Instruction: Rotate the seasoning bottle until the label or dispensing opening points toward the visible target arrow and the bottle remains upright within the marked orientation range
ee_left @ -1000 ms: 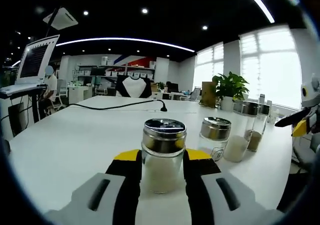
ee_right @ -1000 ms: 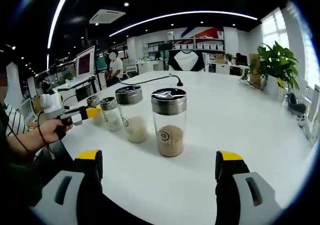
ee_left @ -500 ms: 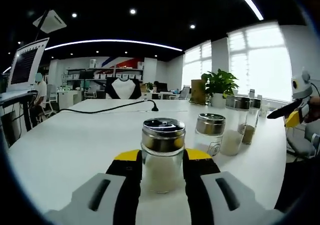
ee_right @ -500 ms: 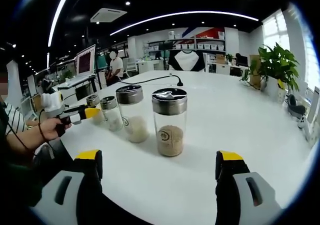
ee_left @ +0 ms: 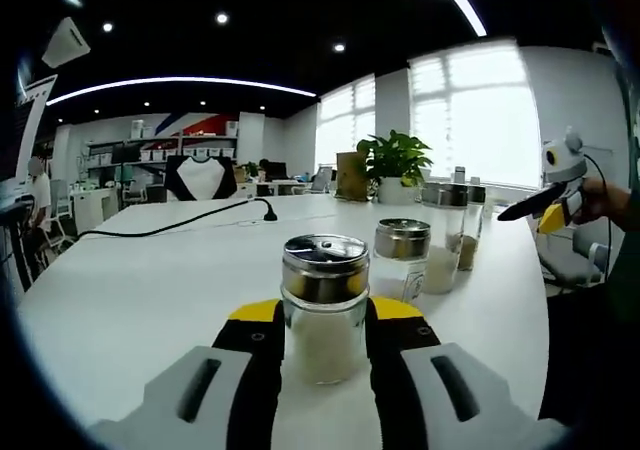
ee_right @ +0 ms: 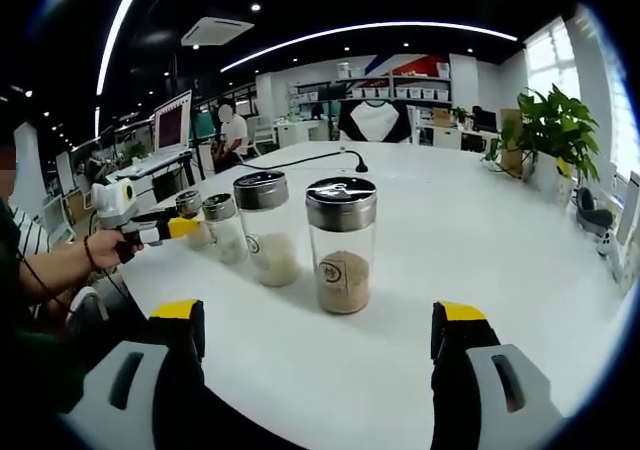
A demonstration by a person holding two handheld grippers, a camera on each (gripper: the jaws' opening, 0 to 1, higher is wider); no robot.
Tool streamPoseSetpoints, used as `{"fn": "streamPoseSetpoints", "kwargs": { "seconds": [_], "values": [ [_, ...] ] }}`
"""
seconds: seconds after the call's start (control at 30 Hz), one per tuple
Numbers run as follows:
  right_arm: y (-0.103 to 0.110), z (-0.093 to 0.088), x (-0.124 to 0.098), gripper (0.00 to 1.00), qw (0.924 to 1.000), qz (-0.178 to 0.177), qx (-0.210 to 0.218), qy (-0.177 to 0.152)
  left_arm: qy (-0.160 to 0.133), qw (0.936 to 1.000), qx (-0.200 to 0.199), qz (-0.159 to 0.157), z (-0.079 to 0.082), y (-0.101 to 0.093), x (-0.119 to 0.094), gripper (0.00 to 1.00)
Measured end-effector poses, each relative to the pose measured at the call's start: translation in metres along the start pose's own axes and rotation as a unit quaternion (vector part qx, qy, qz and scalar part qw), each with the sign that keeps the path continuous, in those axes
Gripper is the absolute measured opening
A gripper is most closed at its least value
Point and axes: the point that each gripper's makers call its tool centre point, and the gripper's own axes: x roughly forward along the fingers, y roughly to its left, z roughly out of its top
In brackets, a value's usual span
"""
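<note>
Pinching the seasoning bottle (ee_left: 324, 308) between its two jaws, the left gripper (ee_left: 322, 342) has the glass body clamped from both sides, upright on the white desk (ee_left: 140, 280) close to the person's edge. The shaker lid faces up; no target arrow or marked range can be made out. The turning step appears to be in hand, so the next move calls for twisting the wrist about the bottle's axis without tipping it. Further along that edge stand three more bottles (ee_right: 341, 245). The right gripper (ee_right: 318, 340) waits before them, jaws spread and empty.
</note>
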Motion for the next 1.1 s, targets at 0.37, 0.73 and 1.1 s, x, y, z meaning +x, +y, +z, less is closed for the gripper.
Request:
{"fn": "streamPoseSetpoints", "kwargs": {
  "seconds": [0.37,0.73,1.1],
  "values": [
    [0.0005,-0.0015,0.0001,0.96,1.0,0.0,0.0,0.002,0.011,0.9954,0.021,-0.092,0.0003,-0.0077,0.0026,0.33],
    [-0.0005,0.0003,-0.0008,0.96,1.0,-0.002,-0.002,0.002,0.015,0.9889,0.033,-0.144,0.0001,-0.01,0.0037,0.33],
    [-0.0015,0.003,-0.0001,0.96,1.0,0.0,-0.003,-0.003,0.023,0.9741,0.053,-0.218,-0.0008,-0.0087,0.005,0.33]
  ]
}}
